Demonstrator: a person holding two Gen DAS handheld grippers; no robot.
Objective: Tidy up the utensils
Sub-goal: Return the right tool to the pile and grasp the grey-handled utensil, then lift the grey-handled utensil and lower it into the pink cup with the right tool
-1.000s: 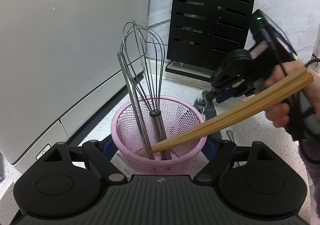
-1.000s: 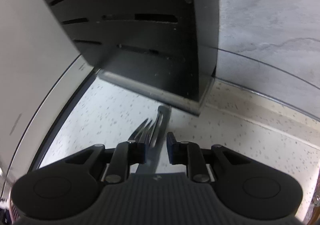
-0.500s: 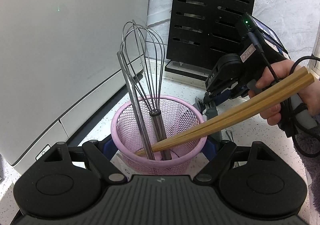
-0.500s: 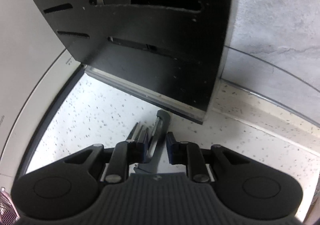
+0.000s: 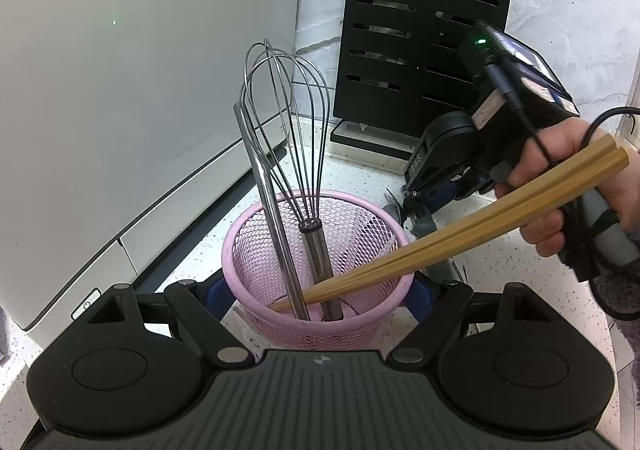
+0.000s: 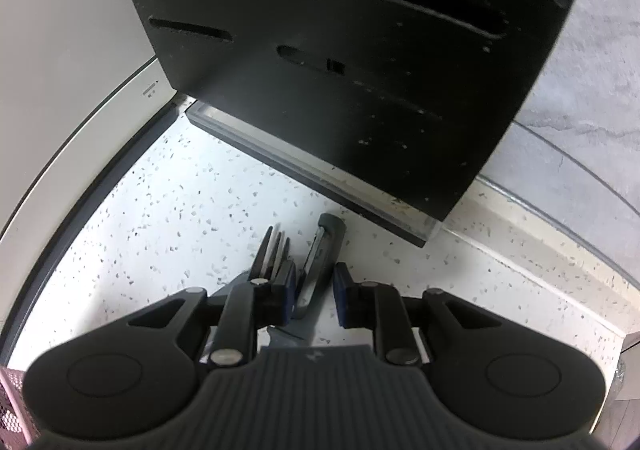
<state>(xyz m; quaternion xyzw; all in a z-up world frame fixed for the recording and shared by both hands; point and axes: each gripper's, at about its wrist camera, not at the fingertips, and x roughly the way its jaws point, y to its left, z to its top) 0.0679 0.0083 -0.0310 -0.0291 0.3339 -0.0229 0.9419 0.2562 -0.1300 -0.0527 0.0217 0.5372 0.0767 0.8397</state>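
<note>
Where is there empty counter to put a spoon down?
Bare speckled white counter lies left of the metal fork, between the grey appliance and the black slotted rack. It is crowded around the pink mesh basket.

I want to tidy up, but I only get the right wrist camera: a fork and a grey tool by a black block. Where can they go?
Observer: The left wrist view shows a pink basket on the counter, just in front of them.
Operator: Is anything in it?
Observer: A whisk stands in it, and chopsticks lean out over its rim.
Operator: Could it tip over?
Observer: Probably not: the left claw has its pads against both sides of the basket.
</note>
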